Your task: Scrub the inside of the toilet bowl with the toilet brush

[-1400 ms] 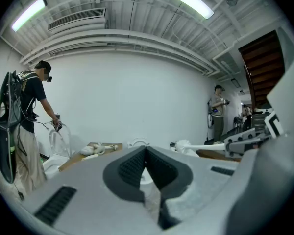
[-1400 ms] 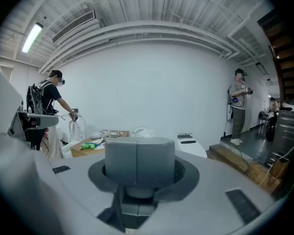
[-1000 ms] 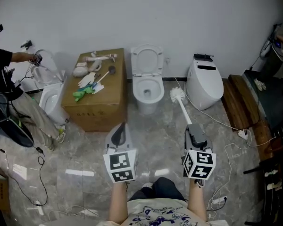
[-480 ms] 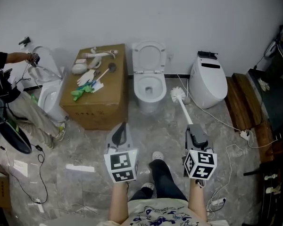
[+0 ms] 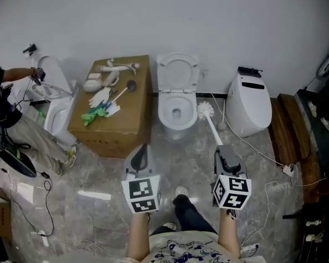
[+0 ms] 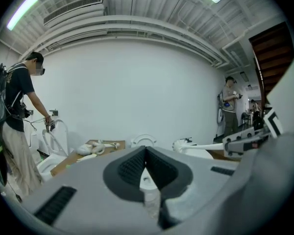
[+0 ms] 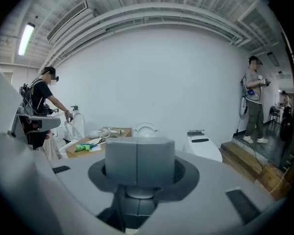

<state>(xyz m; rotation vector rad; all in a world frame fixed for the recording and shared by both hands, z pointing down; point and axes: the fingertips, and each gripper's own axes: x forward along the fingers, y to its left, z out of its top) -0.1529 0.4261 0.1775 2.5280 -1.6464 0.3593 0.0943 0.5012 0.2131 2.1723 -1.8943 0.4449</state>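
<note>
A white toilet (image 5: 176,104) stands against the far wall with its lid up and its bowl open. My right gripper (image 5: 222,148) is shut on the handle of the white toilet brush (image 5: 206,110), whose bristle head hangs just right of the bowl rim, outside it. In the right gripper view the shut gripper (image 7: 138,160) hides the handle; the toilet (image 7: 146,129) shows beyond. My left gripper (image 5: 142,147) is shut and empty, in front of the toilet. In the left gripper view that gripper (image 6: 146,153) points at the toilet (image 6: 143,141), with the brush (image 6: 183,145) to the right.
A cardboard box (image 5: 130,126) left of the toilet carries gloves and brushes. Another toilet (image 5: 57,114) with a person (image 5: 11,114) stands far left. A closed smart toilet (image 5: 249,108) sits right, then a wooden step (image 5: 288,130). Cables lie on the floor. My foot (image 5: 181,193) is forward.
The toilet and box have drawn nearer and shifted slightly right in view. One foot has stepped forward. Both grippers keep their pose, the brush still held.
</note>
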